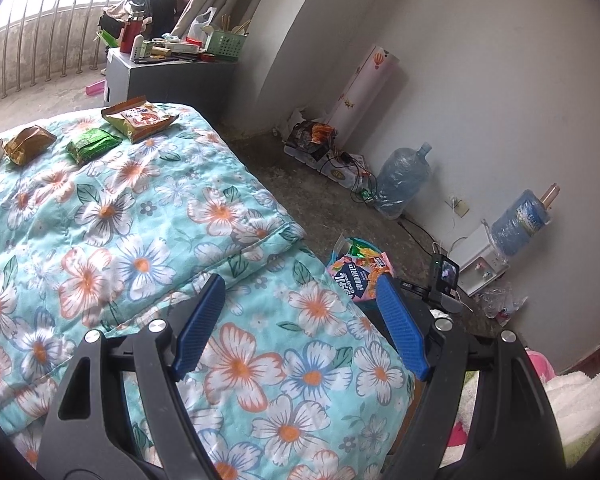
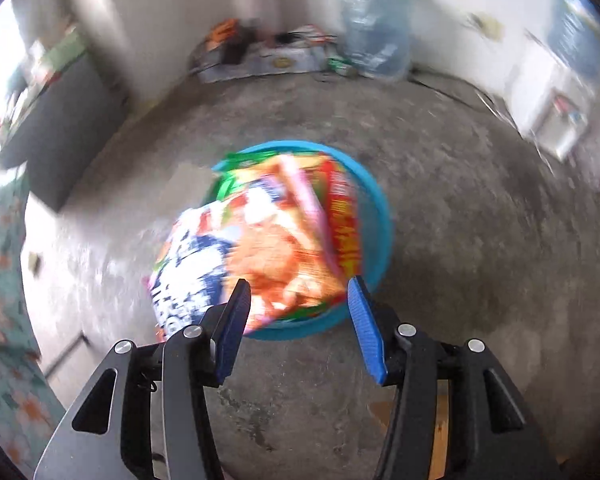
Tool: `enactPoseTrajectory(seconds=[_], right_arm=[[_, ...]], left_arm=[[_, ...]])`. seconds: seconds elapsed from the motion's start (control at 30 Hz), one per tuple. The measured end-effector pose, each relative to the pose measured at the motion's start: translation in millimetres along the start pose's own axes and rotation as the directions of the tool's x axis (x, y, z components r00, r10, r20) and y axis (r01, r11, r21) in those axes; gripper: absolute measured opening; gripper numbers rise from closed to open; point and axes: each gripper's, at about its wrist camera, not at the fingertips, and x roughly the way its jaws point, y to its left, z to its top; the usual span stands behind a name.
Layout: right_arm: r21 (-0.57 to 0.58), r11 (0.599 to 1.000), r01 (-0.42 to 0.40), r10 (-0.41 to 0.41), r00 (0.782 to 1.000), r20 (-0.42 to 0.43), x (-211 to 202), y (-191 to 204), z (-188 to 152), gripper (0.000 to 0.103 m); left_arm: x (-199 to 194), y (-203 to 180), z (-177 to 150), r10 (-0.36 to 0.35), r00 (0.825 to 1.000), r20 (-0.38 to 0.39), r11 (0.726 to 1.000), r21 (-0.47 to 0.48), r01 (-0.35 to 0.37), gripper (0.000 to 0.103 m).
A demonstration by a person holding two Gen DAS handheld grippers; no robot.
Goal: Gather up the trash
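Several snack wrappers lie on the floral quilt [image 1: 148,220] at its far end: an orange-red packet [image 1: 142,118], a green one [image 1: 92,145] and a gold one [image 1: 28,144]. My left gripper [image 1: 300,292] is open and empty above the quilt. A blue basin [image 2: 380,216] on the floor holds wrappers. A large pink and orange snack bag [image 2: 256,248] lies tilted over its rim; it also shows in the left wrist view [image 1: 360,272]. My right gripper [image 2: 298,296] is open just above the basin, and the bag is free of its fingers.
A grey cabinet [image 1: 168,76] with clutter stands past the quilt. Water jugs [image 1: 404,180] and cables lie along the wall. A white dispenser [image 1: 480,264] stands at the right. The floor is bare concrete [image 2: 480,240]. The right wrist view is blurred.
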Motion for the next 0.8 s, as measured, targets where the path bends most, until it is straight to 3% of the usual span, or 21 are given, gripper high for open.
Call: enactPoseTrajectory(seconds=[0.07,0.17,0.3,0.43,0.5,0.6,0.8], right_arm=[[-0.086,0.996,-0.01,0.006,0.999,-0.047,22,30,6,0.049],[-0.104,0.994,0.04,-0.054,0.989,-0.141,76,46,15,0.041],[0.031,0.993,0.118,-0.103,0.95,-0.295,144,20,25,0.027],[0.113,0.983,0.147,-0.086,0.902,-0.423,191,-8,19,0.024],[0.131,0.977,0.166,-0.091,0.889,-0.448,202,-16,17,0.022],[0.12,0.979,0.166,-0.1,0.898,-0.428,198,-18,21,0.022],[0.153,0.98,0.125,-0.072,0.947,-0.312,145,-30,18,0.032]], left_arm=[[1,2,-1,0.009,1.0,-0.005,1.0,-0.006,-0.009,0.073],[2,7,0,0.034,0.999,-0.004,0.999,-0.009,-0.034,0.073],[10,21,4,0.07,0.997,-0.024,0.997,-0.035,-0.071,0.073],[20,29,5,0.098,0.994,-0.053,0.994,-0.046,-0.101,0.073],[23,30,6,0.108,0.992,-0.062,0.993,-0.044,-0.111,0.073],[25,32,9,0.118,0.991,-0.064,0.992,-0.044,-0.121,0.073],[15,27,6,0.096,0.994,-0.043,0.994,-0.048,-0.098,0.073]])
